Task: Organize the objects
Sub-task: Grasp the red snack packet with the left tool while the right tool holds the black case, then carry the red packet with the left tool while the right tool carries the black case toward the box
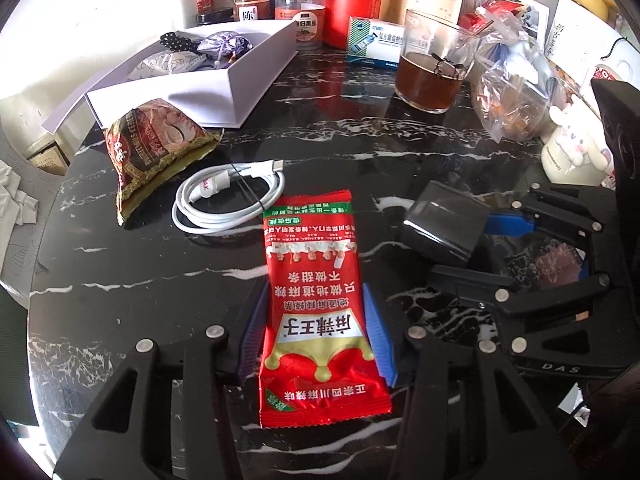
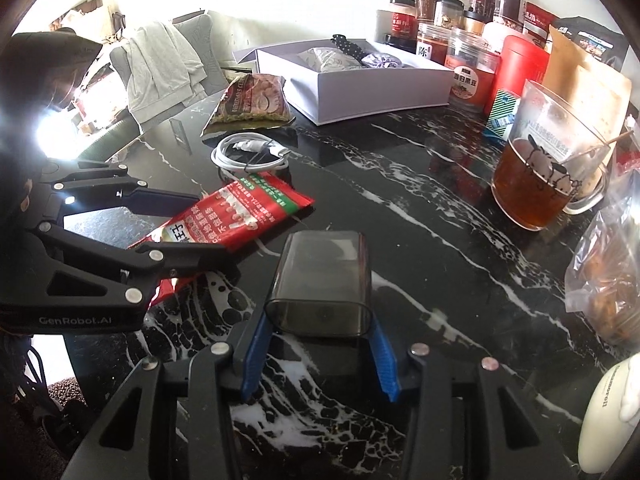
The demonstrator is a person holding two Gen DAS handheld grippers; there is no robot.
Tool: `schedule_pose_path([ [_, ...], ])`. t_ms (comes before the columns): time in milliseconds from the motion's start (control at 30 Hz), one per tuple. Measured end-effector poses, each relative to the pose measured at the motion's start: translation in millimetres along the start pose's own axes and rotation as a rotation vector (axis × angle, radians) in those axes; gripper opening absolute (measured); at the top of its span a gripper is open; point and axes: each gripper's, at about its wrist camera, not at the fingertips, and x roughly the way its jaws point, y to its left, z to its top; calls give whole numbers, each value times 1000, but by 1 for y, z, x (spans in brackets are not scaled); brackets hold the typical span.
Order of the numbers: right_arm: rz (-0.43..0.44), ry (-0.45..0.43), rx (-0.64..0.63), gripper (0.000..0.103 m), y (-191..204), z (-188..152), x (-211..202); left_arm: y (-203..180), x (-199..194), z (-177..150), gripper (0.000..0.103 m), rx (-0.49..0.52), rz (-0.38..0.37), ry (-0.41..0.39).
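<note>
A red snack packet (image 1: 316,264) lies lengthwise on the black marble table (image 1: 120,280). My left gripper (image 1: 318,332) has its blue pads pressed on the packet's two long edges. In the right wrist view the same packet (image 2: 240,208) sits tilted between the left gripper's (image 2: 204,232) fingers. A dark translucent plastic box (image 2: 324,272) stands on the table, and my right gripper (image 2: 320,324) is shut on its near end, one pad on each side. The left wrist view shows that box (image 1: 436,224) at the right, held by the right gripper (image 1: 472,248).
Behind the packet lie a coiled white cable (image 1: 224,204) and a brown snack bag (image 1: 152,148). An open white box (image 1: 240,80) holds pouches. A glass of tea (image 1: 432,76), a plastic bag (image 1: 516,96), a cartoon mug (image 1: 572,152) and several jars (image 1: 304,12) crowd the back and right.
</note>
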Motion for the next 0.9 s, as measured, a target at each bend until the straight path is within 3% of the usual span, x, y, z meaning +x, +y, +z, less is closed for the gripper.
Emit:
schedule_pose_path([
  [300,16,-19,-4,45,3,3,-11,3,-19,-3,45,-21,-19,-19],
  [900,25,-73,-50,45,19,12,-39,13,-71,-7,45,-54,32,-92],
])
